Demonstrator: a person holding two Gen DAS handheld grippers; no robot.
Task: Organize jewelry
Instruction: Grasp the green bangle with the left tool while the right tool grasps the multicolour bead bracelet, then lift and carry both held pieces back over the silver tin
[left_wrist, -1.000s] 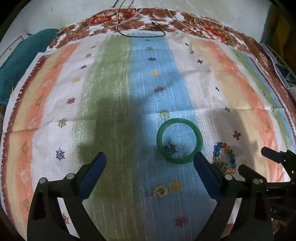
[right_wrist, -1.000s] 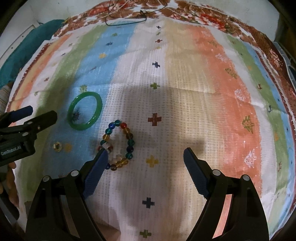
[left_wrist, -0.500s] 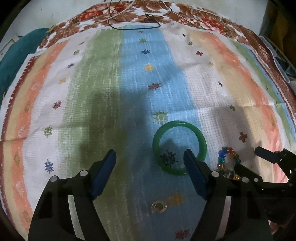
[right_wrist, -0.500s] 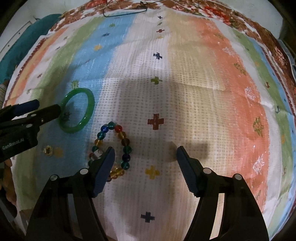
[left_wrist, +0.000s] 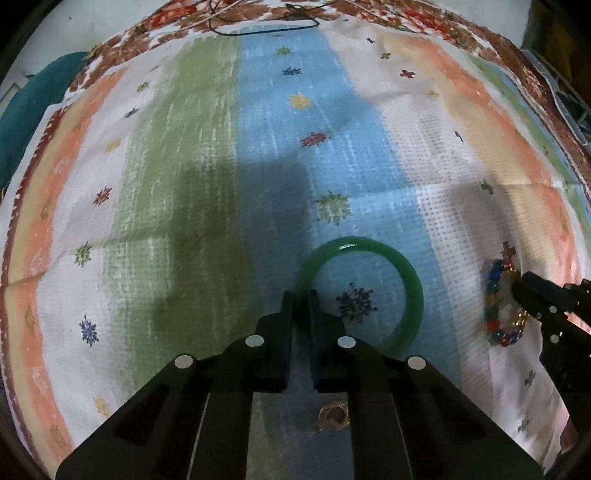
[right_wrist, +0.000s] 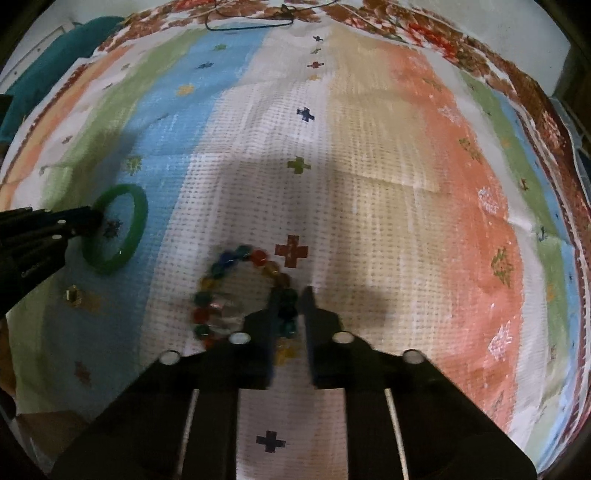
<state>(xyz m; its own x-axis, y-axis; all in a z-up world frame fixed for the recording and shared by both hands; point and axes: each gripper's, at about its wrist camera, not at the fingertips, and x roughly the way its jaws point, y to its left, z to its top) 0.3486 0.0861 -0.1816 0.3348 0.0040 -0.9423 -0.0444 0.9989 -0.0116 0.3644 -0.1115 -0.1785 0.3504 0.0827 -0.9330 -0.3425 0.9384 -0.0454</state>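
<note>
The green bangle lies flat on the blue stripe of the striped cloth, lower centre of the left wrist view, and the left hand-held gripper is pinched closed across the ring's left rim. It looks rigid, glossy and probably brittle, so a grip across the band is the sensible hold, though its smooth surface may slip. The beaded bracelet sits in the lower centre of the right wrist view, with the right hand-held gripper closed on beads along its right side; being strung beads, it should be light and floppy and will likely sag from whichever point is held. A small gold ring rests on the cloth just below the left gripper's jaws, near enough to be nudged. A dark cord necklace lies along the far upper edge, well apart. A teal cloth shows at upper left. Nothing blocks either piece from above.
</note>
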